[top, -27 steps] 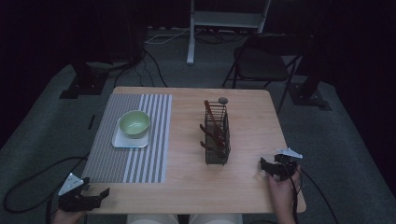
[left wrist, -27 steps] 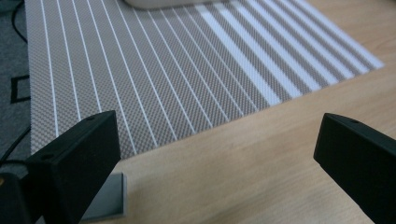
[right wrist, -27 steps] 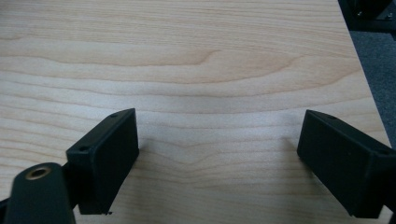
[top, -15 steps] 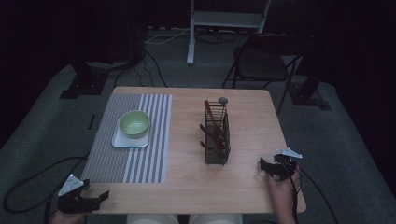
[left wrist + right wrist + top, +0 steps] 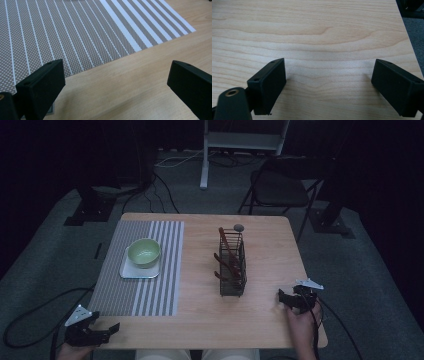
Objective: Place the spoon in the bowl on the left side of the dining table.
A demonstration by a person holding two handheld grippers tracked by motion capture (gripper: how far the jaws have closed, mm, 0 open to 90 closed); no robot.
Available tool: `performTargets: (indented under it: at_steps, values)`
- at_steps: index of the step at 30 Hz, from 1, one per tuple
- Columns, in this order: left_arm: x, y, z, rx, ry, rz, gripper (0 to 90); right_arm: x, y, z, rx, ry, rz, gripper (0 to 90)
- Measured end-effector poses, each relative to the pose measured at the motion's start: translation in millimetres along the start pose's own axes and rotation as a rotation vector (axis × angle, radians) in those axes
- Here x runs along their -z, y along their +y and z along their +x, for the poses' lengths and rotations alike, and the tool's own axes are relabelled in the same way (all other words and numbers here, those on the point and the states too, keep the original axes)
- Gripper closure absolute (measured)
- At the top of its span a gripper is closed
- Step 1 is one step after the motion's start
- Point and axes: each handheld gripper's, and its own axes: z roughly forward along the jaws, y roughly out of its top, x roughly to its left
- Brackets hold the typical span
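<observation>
Left hand-held gripper (image 5: 112, 328): sat at the near left corner of the desk (image 5: 260, 320), by the near edge of the striped placemat (image 5: 150, 295). In the left gripper view its jaws stood wide apart over the mat's corner and bare wood, with nothing between them.

Right hand-held gripper (image 5: 283, 298): rested low over the near right part of the desk, pointing left toward the wire caddy (image 5: 233, 270). In the right gripper view its jaws were spread wide above plain wood grain, gripping nothing.

Nearest things: the wire caddy stood upright around the middle of the desk, near the right hand-held gripper but apart from it. Dark reddish-brown utensils (image 5: 226, 251) leaned inside it, and a grey rounded head (image 5: 239, 227) showed at its far top.

Other things: a green bowl (image 5: 144, 252) sat on a small white tray (image 5: 131, 272) on the placemat, well apart from both hand-held grippers.

Handling, utensils: probably light and stiff, with smooth handles that could slip; best pinched across a handle above the rim and lifted straight up so the wires do not snag.

Handling, caddy: likely light and rigid, easy to tip if a utensil drags; its top rim wire looked the surest hold.
</observation>
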Motion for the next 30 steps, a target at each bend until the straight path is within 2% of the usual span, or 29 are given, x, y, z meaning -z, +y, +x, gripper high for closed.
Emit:
performTargets:
  at_steps: [6, 9, 14, 15, 20, 21, 25, 26, 30]
  values:
    - [1.2, 4.3, -2.7, 0.0, -0.008, -0.017, 1.5, 0.0, 0.0, 0.0, -0.001, 0.0, 0.0, 11.7]
    - [0.7, 7.4, -5.4, 0.0, -0.037, -0.021, 1.5, 0.0, 0.0, -0.1, -0.001, 0.001, 0.001, 11.7]
    - [0.4, 10.3, -8.1, 0.003, -0.059, -0.039, 1.7, 0.0, 0.0, -0.1, -0.001, 0.001, 0.0, 11.7]
    - [-0.2, 11.6, -8.8, 0.005, -0.082, -0.041, 1.7, 0.0, 0.0, 0.0, -0.002, 0.001, 0.0, 11.7]
    - [-1.9, 14.3, -11.4, -0.003, -0.079, -0.037, 1.8, 0.0, 0.0, -0.1, -0.001, 0.001, 0.0, 11.7]
    - [-2.8, 15.6, -12.4, -0.002, -0.097, -0.04, 1.7, 0.0, 0.0, -0.1, -0.001, 0.001, 0.0, 11.7]
    - [-3.5, 17.2, -13.3, -0.003, -0.108, -0.049, 1.7, 0.0, 0.0, -0.1, -0.001, 0.001, 0.0, 11.7]
    - [-4.3, 19.9, -14.2, -0.004, -0.121, -0.051, 1.7, 0.0, 0.0, 0.0, -0.001, 0.001, 0.001, 11.7]
    - [-8.3, 27.5, -19.8, -0.027, -0.118, -0.048, 1.8, 0.0, 0.0, 0.0, -0.001, 0.001, 0.0, 11.7]
